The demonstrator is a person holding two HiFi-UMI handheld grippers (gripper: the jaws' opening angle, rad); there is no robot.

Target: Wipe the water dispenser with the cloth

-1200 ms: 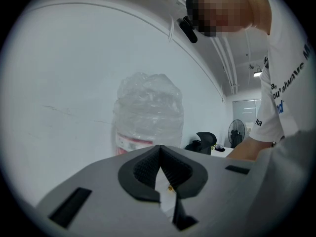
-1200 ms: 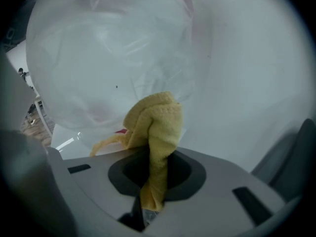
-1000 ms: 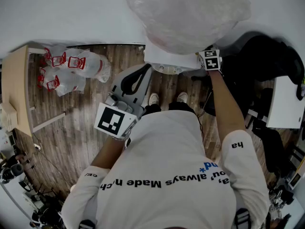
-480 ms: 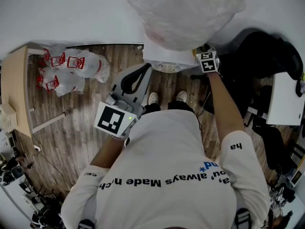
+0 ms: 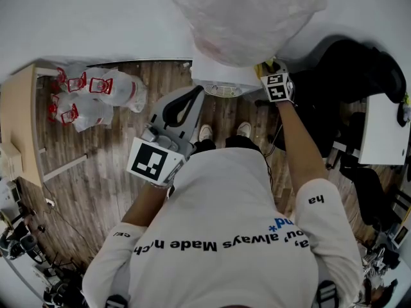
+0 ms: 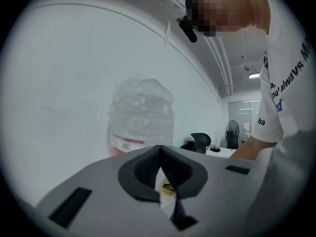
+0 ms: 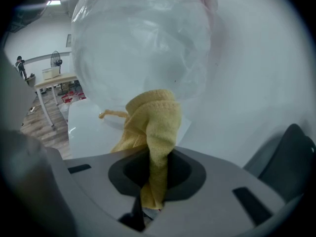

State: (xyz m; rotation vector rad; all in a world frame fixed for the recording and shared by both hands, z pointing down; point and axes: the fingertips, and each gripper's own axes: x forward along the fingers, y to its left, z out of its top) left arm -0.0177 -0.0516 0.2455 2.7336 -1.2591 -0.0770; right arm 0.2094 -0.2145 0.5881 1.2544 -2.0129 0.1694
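Currently right hand-held gripper [image 7: 155,174] clamps the cloth [image 7: 150,117], just beside the water dispenser [image 5: 221,77] at upper centre of the head view; left hand-held gripper [image 6: 160,174] closed, empty, farther back.

- Head view: steeply down from overhead, water bottle [image 5: 247,18] at 12 o'clock.
- Left gripper view: low, tilted up, same bottle at 12, farther off.
- Right gripper view: right up close, bottle at 11.

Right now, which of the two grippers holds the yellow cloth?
The right gripper: its jaws are shut on the yellow cloth, by the water bottle. The left gripper has its jaws together, holding nothing.
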